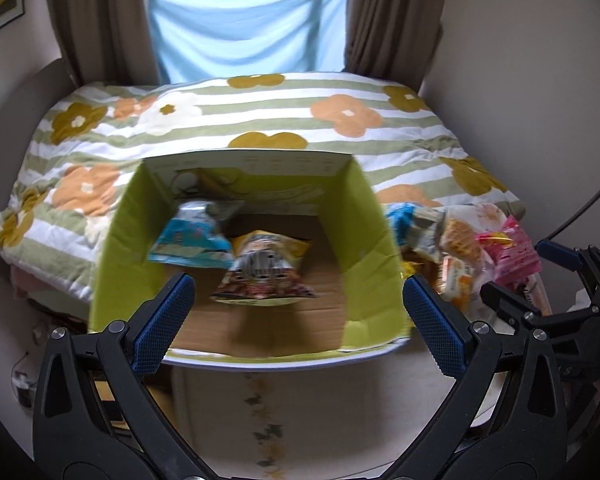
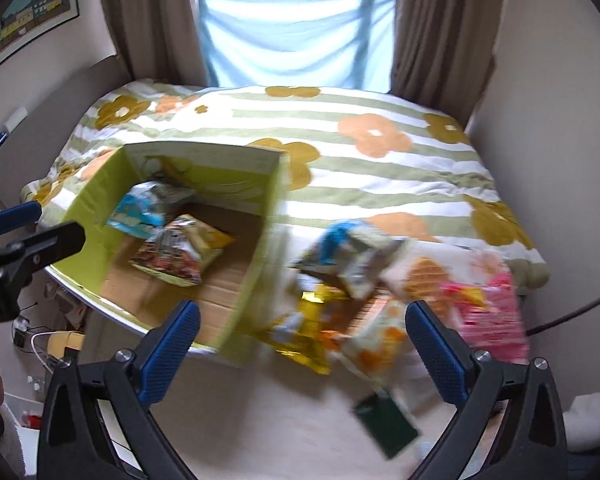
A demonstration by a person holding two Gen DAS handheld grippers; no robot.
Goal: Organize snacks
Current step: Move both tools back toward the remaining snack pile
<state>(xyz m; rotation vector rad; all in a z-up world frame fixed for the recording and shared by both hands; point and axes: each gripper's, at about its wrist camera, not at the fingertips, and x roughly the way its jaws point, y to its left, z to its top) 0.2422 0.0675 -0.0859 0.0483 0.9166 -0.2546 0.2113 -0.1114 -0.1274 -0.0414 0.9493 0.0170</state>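
Observation:
An open green cardboard box (image 1: 116, 248) (image 2: 256, 240) stands on the pale table. Inside lie a blue-and-white snack bag (image 1: 188, 236) (image 2: 140, 208) and a red-and-yellow snack bag (image 1: 260, 272) (image 2: 176, 252). My left gripper (image 1: 296, 320) is open and empty, above the box's near edge. To the right of the box lies a pile of snacks: a blue-and-grey bag (image 2: 352, 256), a gold packet (image 2: 308, 328), an orange-and-white packet (image 2: 376, 344), a waffle packet (image 2: 428, 280) and a pink packet (image 2: 492, 312) (image 1: 512, 248). My right gripper (image 2: 302, 344) is open and empty, just in front of the pile.
A bed with a striped flower quilt (image 1: 260, 120) (image 2: 340, 152) lies right behind the table. A dark green packet (image 2: 384, 424) lies on the table near the front. Curtains and a window with a blue cloth (image 1: 248, 20) stand at the back. The right gripper shows in the left wrist view (image 1: 540, 276).

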